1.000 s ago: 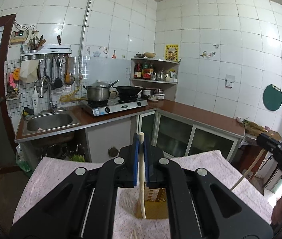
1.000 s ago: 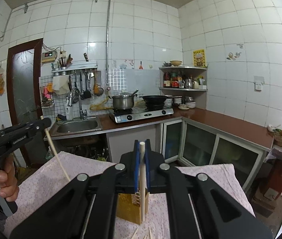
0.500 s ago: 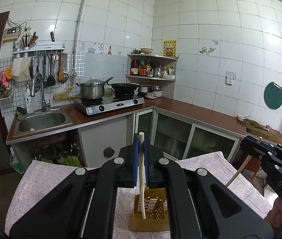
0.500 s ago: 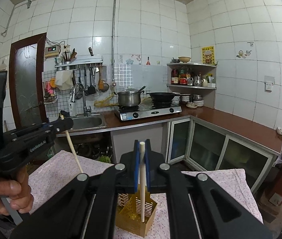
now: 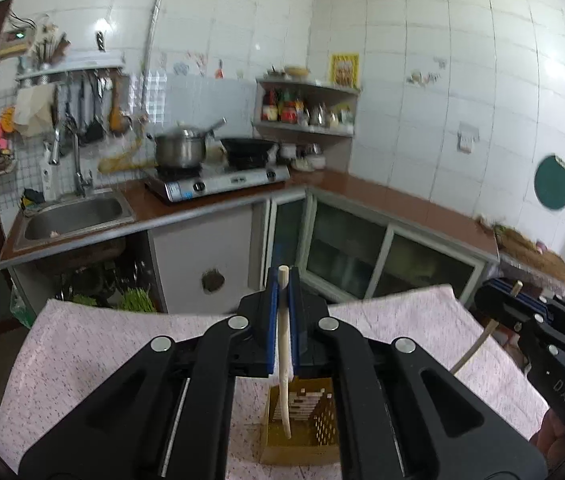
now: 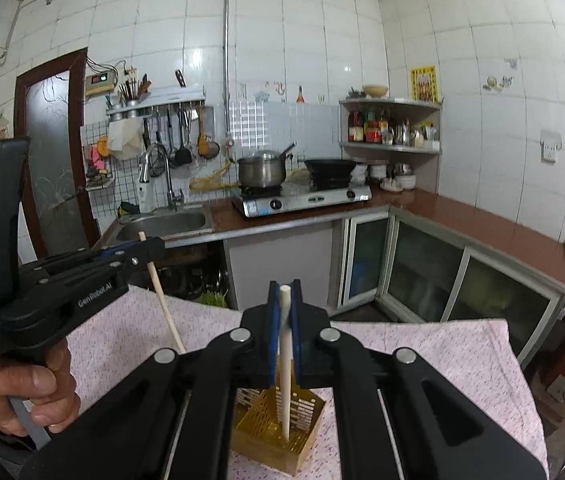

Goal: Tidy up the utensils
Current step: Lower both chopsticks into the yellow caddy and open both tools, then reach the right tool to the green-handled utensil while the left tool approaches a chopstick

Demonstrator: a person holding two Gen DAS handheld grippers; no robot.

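Left wrist: our left gripper (image 5: 282, 280) clamps a chopstick (image 5: 283, 360) upright, tip down over the yellow holder (image 5: 322, 416); right gripper (image 6: 284, 292) likewise; holder base hidden.

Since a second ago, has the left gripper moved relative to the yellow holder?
Yes. In the left wrist view the left gripper has advanced and dropped toward the yellow holder, which now looks larger and fuller, the chopstick above it.

both claws tilt slightly downward, left claw (image 5: 281, 320) and right claw (image 6: 284, 332) clamped shut.

Pot (image 6: 262, 171), wok (image 6: 329, 168) on stove (image 6: 302, 198); sink (image 6: 162, 225).
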